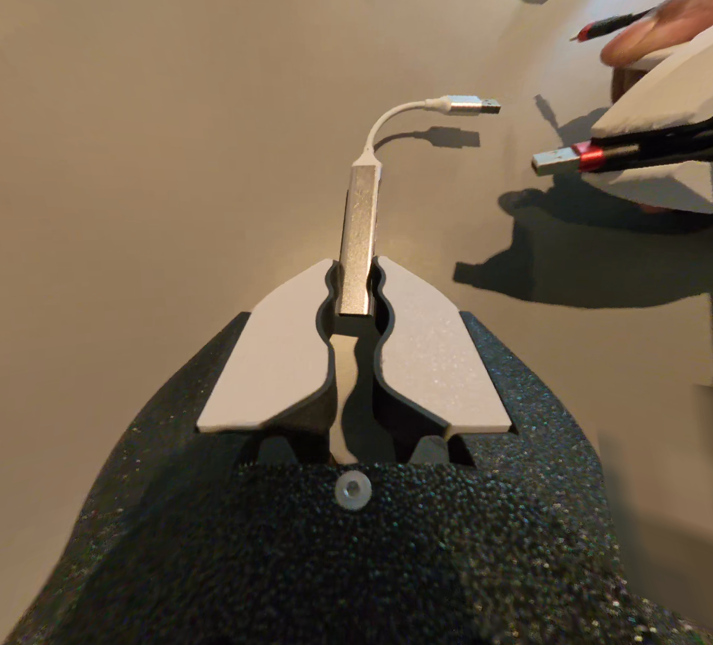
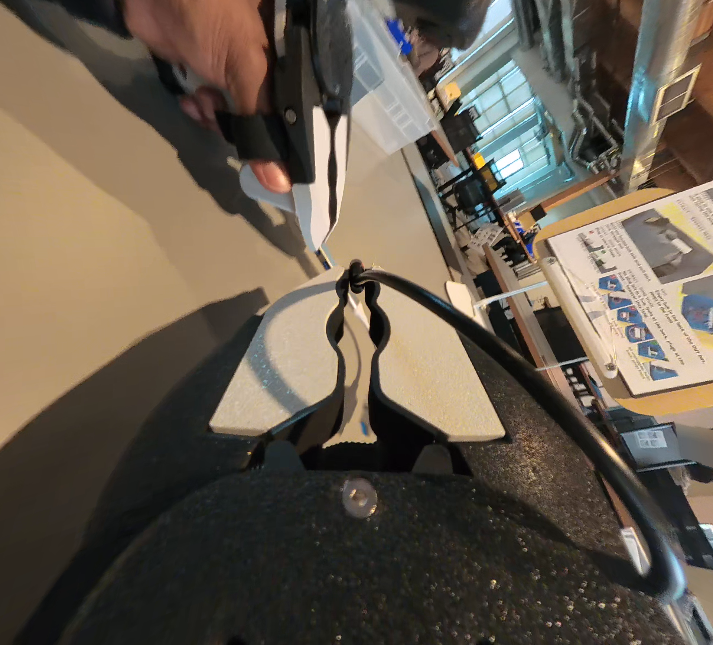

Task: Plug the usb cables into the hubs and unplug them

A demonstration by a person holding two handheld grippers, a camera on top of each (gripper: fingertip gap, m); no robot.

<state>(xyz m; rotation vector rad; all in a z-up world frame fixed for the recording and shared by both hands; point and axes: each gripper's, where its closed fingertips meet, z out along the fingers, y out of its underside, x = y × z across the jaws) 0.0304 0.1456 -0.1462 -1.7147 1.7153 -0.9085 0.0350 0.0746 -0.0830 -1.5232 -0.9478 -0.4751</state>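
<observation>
Both tongs are pinching: left gripper (image 1: 354, 281) clamps the silver USB hub (image 1: 357, 236) above the table (image 1: 154, 124) — rigid, light, slick metal. Right gripper (image 2: 357, 279) nips the black USB cable (image 2: 482, 329) behind its plug (image 1: 555, 160) — best held there, since the cord flexes.

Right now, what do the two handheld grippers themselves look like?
Both match: the left gripper and right gripper have a speckled black body, a clear-capped screw at centre, and two flat pale grey fingers with wavy black inner edges. No sleeve is discernible.
</observation>
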